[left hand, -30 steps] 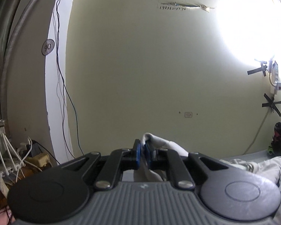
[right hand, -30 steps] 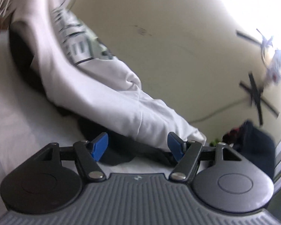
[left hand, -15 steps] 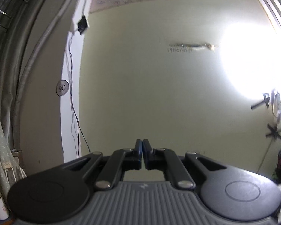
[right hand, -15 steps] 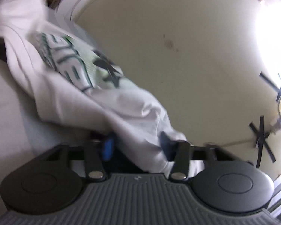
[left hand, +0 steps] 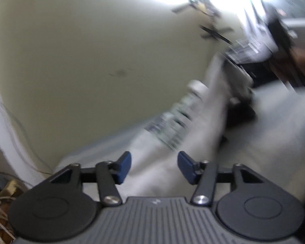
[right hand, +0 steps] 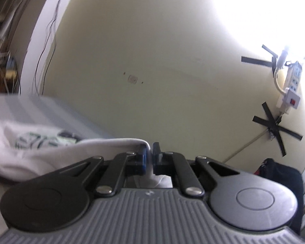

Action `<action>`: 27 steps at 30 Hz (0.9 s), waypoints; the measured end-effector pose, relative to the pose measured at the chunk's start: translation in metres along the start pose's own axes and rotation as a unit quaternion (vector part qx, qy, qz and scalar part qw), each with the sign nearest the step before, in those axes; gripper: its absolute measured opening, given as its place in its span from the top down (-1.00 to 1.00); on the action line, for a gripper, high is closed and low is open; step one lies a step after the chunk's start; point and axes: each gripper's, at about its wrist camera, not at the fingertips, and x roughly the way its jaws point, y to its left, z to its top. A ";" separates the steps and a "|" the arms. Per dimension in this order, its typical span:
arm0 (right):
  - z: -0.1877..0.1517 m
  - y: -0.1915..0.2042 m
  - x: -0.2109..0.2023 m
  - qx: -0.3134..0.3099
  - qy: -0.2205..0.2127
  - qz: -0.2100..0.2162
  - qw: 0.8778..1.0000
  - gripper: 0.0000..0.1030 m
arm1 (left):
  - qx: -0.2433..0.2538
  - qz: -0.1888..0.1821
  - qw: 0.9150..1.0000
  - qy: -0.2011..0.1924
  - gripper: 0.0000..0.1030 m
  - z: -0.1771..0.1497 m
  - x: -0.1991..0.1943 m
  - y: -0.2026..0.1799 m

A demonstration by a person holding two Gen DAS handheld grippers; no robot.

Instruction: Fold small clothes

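Observation:
A small white shirt with a green and black print lies stretched across the grey table top in the blurred left wrist view. My left gripper is open just above the near end of the cloth, holding nothing. My right gripper is shut on an edge of the same white shirt, which trails to the left over the table. The right gripper and the hand holding it show blurred in the left wrist view.
A cream wall stands behind the table. A power strip and black tape crosses are on the wall at right. A dark bag sits at far right. Cables and boxes lie at left.
My left gripper has opened and swung down from the wall toward the shirt. My right gripper has closed on the shirt's edge and lifted it.

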 end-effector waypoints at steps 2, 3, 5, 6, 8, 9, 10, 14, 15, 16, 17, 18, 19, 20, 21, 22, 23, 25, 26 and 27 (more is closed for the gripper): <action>0.009 -0.004 0.006 0.021 0.003 0.007 1.000 0.84 | 0.039 -0.004 0.999 0.011 -0.11 -0.012 0.005 -0.016; 0.012 -0.002 0.016 0.028 0.004 0.012 1.000 0.84 | 0.061 0.000 0.998 0.015 -0.12 -0.018 0.006 -0.023; 0.021 0.003 0.023 0.033 0.002 0.015 0.999 0.84 | 0.103 0.016 0.994 0.020 -0.18 -0.031 0.009 -0.038; 0.027 0.003 0.023 0.035 0.000 0.016 0.999 0.84 | 0.118 0.026 0.992 0.022 -0.21 -0.037 0.012 -0.041; 0.038 0.002 0.023 0.046 -0.008 0.019 0.999 0.84 | 0.140 0.047 0.989 0.032 -0.23 -0.043 0.025 -0.052; 0.042 0.002 0.018 0.053 -0.013 0.021 0.998 0.84 | 0.150 0.058 0.986 0.037 -0.23 -0.048 0.032 -0.056; 0.046 0.001 0.017 0.060 -0.017 0.023 0.998 0.84 | 0.159 0.068 0.984 0.040 -0.22 -0.051 0.037 -0.058; 0.062 0.000 0.001 0.064 -0.044 0.017 0.997 0.85 | 0.170 0.100 0.980 0.034 0.12 -0.054 0.053 -0.062; 0.066 -0.001 -0.004 0.062 -0.051 0.013 0.997 0.85 | 0.156 0.100 0.982 0.025 0.22 -0.051 0.050 -0.060; 0.071 -0.003 -0.010 0.060 -0.059 0.009 0.996 0.85 | 0.138 0.100 0.985 0.015 0.44 -0.045 0.046 -0.056; 0.074 -0.006 -0.014 0.058 -0.064 0.007 0.996 0.85 | 0.116 0.098 0.988 0.004 0.65 -0.040 0.043 -0.048; 0.077 -0.010 -0.019 0.057 -0.070 0.004 0.996 0.85 | 0.098 0.099 0.990 -0.004 0.75 -0.035 0.039 -0.043; 0.081 -0.013 -0.025 0.056 -0.076 0.001 0.996 0.85 | 0.079 0.103 0.991 -0.013 0.84 -0.029 0.035 -0.037; 0.083 -0.018 -0.028 0.056 -0.081 -0.001 0.995 0.85 | 0.062 0.111 0.992 -0.023 0.85 -0.024 0.032 -0.030; 0.085 -0.020 -0.034 0.054 -0.088 -0.006 0.995 0.85 | 0.044 0.123 0.991 -0.035 0.86 -0.017 0.029 -0.024; 0.088 -0.023 -0.040 0.054 -0.097 -0.012 0.994 0.85 | 0.028 0.134 0.989 -0.047 0.86 -0.009 0.026 -0.016; 0.090 -0.027 -0.046 0.054 -0.107 -0.019 0.993 0.92 | 0.009 0.146 0.987 -0.062 0.86 0.001 0.021 -0.008; 0.102 -0.034 -0.065 0.051 -0.143 -0.051 0.987 0.95 | -0.026 0.163 0.982 -0.096 0.87 0.020 0.006 0.007; 0.109 -0.040 -0.075 0.055 -0.161 -0.060 0.984 0.95 | -0.045 0.161 0.979 -0.114 0.87 0.033 -0.003 0.016; 0.118 -0.047 -0.087 0.067 -0.177 -0.063 0.980 0.95 | -0.059 0.158 0.977 -0.132 0.87 0.042 -0.012 0.022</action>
